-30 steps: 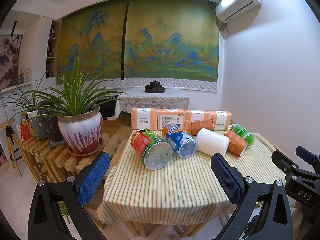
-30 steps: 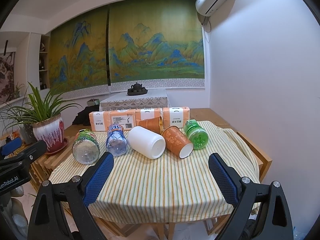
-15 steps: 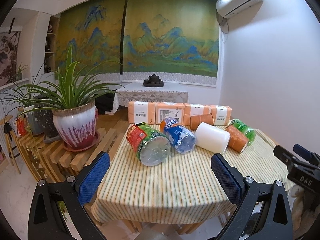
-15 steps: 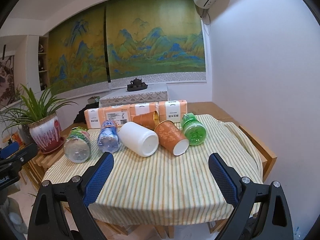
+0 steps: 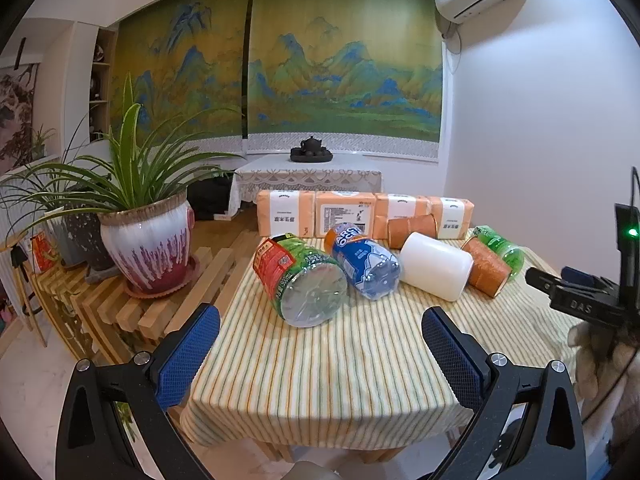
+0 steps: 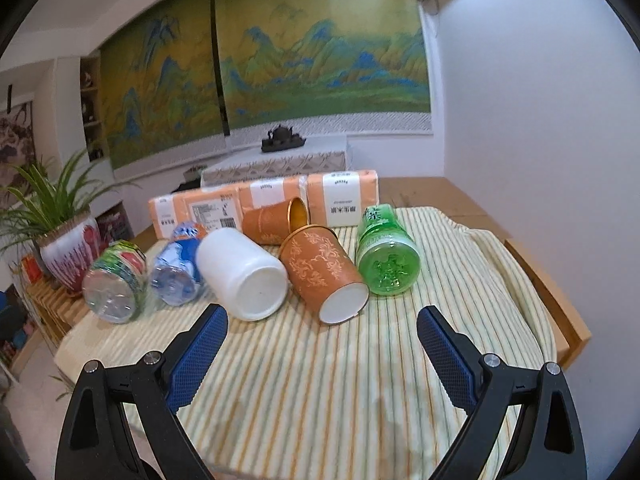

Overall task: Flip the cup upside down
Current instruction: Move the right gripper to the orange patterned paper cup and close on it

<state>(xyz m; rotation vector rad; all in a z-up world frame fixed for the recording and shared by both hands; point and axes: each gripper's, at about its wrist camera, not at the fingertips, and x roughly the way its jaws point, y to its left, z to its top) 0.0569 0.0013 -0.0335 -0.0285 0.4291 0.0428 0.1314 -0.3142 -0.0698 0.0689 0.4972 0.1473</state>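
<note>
An orange patterned cup [image 6: 322, 274] lies on its side on the striped tablecloth [image 6: 340, 380], its white base toward me; it also shows in the left wrist view [image 5: 486, 272]. A second orange cup [image 6: 276, 220] lies on its side behind it, its gold mouth facing right. My right gripper [image 6: 320, 348] is open and empty, just short of the first cup. My left gripper [image 5: 320, 344] is open and empty over the table's near left part, in front of the bottles. The right gripper's body [image 5: 580, 300] shows at the right edge of the left wrist view.
A white jar [image 6: 242, 276], a blue-label bottle [image 6: 180, 268], a red-green bottle [image 6: 116, 280] and a green bottle [image 6: 386, 254] lie on their sides beside the cups. Orange tissue packs [image 6: 260, 204] line the back. A potted plant [image 5: 148, 236] stands on a slatted bench at left.
Both grippers have moved forward toward the table, so the cups and bottles look larger. Both stayed open. Nothing on the table moved.
</note>
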